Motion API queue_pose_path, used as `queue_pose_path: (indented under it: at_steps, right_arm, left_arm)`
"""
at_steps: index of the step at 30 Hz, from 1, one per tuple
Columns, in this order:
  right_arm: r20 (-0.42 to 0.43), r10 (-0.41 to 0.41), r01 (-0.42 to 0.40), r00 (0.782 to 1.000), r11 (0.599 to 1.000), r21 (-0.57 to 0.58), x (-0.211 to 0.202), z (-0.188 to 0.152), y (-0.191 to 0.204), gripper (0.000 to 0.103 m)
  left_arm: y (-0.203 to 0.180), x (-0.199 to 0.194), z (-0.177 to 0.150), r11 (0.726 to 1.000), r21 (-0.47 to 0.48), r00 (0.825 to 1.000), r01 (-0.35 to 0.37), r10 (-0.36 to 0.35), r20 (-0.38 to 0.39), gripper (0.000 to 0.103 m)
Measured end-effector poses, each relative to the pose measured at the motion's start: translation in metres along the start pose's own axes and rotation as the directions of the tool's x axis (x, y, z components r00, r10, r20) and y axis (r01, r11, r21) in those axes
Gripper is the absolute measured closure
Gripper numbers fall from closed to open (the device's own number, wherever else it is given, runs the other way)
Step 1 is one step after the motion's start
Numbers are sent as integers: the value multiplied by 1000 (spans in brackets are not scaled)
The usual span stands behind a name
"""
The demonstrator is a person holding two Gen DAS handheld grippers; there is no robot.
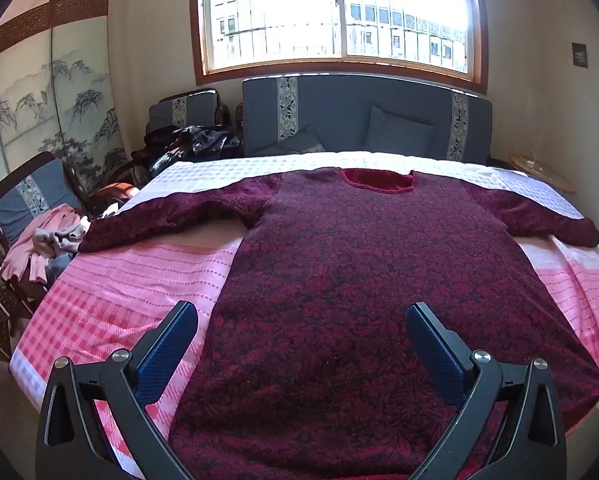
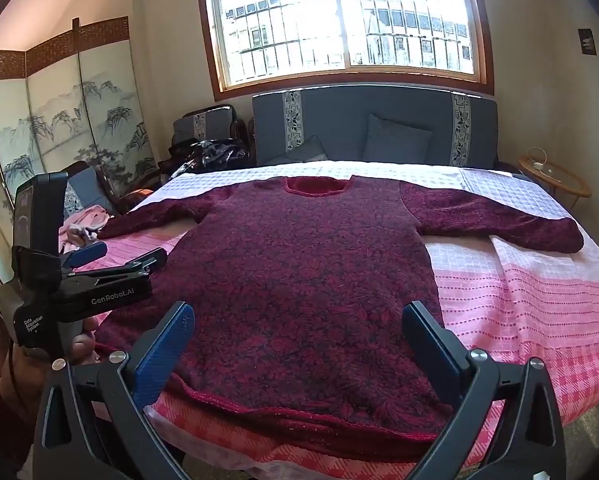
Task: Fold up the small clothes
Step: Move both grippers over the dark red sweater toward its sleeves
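Observation:
A dark red patterned sweater (image 1: 331, 264) lies spread flat on the pink and white bed cover (image 1: 111, 292), neck toward the headboard, both sleeves stretched out sideways. My left gripper (image 1: 301, 316) hovers open over the sweater's lower left part, nothing between its blue pads. In the right wrist view the same sweater (image 2: 299, 272) fills the middle, its hem (image 2: 283, 404) at the bed's near edge. My right gripper (image 2: 297, 316) stands open above the hem, holding nothing. The left gripper (image 2: 129, 254) shows at the left in that view, held by a person's hand (image 2: 81, 340).
A chair at the left carries a pile of pink and grey clothes (image 1: 47, 244). A dark heap of clothing (image 1: 195, 146) lies on another chair behind it. A blue headboard with cushions (image 1: 363, 120) and a small round side table (image 2: 555, 182) stand beyond the bed.

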State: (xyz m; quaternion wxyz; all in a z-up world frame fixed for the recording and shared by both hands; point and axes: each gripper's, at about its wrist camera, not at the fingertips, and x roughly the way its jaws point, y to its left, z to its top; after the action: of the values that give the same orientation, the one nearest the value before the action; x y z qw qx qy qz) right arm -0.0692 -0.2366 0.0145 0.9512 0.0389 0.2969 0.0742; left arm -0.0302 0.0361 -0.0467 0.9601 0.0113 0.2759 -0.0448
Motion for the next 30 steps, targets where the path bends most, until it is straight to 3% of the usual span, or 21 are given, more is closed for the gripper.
queue_pose_path:
  at_steps: [20, 30]
  right_arm:
    - [-73, 47, -42, 996, 997, 72, 56, 12, -15, 0]
    - [-97, 63, -52, 993, 992, 113, 77, 15, -28, 0]
  left_arm:
    - [-5, 17, -15, 998, 58, 996, -38, 42, -73, 0]
    - [-30, 54, 22, 995, 82, 991, -60, 69, -110, 0]
